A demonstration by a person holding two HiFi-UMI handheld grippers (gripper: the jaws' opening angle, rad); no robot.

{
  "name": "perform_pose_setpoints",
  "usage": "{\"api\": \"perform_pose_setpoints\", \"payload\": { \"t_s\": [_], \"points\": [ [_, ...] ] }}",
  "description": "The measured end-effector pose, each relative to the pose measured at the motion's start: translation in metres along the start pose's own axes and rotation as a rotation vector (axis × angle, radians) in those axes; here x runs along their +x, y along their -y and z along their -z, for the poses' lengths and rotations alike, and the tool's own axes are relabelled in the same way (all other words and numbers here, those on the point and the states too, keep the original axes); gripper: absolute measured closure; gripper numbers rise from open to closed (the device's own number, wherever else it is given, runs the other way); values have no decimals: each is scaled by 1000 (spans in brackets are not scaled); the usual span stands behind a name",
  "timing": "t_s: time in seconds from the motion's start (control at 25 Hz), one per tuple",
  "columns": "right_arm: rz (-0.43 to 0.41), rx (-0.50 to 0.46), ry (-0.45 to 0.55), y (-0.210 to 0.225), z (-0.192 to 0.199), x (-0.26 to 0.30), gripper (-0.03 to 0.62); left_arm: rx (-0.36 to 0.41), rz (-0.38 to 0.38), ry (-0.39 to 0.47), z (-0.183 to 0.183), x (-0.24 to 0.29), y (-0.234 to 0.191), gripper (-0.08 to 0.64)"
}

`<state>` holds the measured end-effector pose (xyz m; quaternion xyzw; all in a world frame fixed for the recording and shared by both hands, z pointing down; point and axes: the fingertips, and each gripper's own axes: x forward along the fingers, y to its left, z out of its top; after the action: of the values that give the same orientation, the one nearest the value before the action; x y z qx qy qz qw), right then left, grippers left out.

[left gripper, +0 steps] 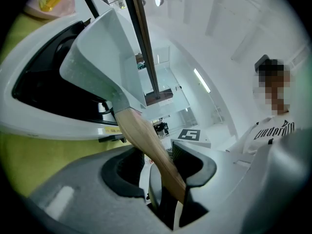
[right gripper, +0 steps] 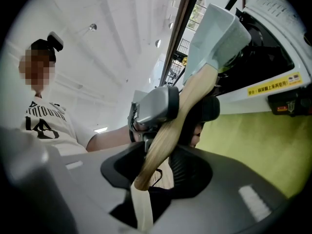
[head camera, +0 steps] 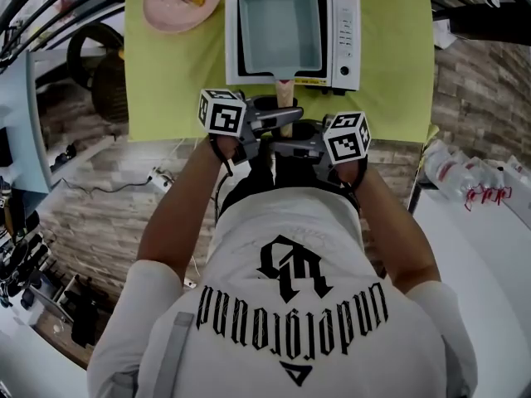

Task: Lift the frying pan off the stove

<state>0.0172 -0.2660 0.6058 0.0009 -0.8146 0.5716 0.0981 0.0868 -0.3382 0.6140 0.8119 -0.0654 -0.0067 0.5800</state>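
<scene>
Grab step looks done: left tongs and right tongs both clenched on the wooden handle of the pale-blue rectangular frying pan — it's sitting on the white portable stove. Next up — probably a level, straight-up lift.

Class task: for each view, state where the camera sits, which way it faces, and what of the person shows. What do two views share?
Head view: on the head, steeply down at the frying pan on the stove; shirt, forearms, left gripper and right gripper show.
Left gripper view: on the left gripper, along its fingers, shut on the handle; shirt shows.
Right gripper view: on the right gripper, along its fingers on the handle; forearm, shirt.
Gripper views share: handle, frying pan.
</scene>
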Motion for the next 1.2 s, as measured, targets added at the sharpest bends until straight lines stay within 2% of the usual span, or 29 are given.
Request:
{"api": "perform_pose_setpoints", "payload": {
  "t_s": [0.32,0.76,1.2],
  "points": [
    [-23,-56,18,-35,-3,3,440,84,-38,-6,-4,-10,36,367],
    [-28,-128,56,-104,12,19,437,165,-33,-14,15,-37,101,360],
    [-19,-221,65,-155,45,40,436,240,4,-22,48,-66,156,359]
  ]
}}
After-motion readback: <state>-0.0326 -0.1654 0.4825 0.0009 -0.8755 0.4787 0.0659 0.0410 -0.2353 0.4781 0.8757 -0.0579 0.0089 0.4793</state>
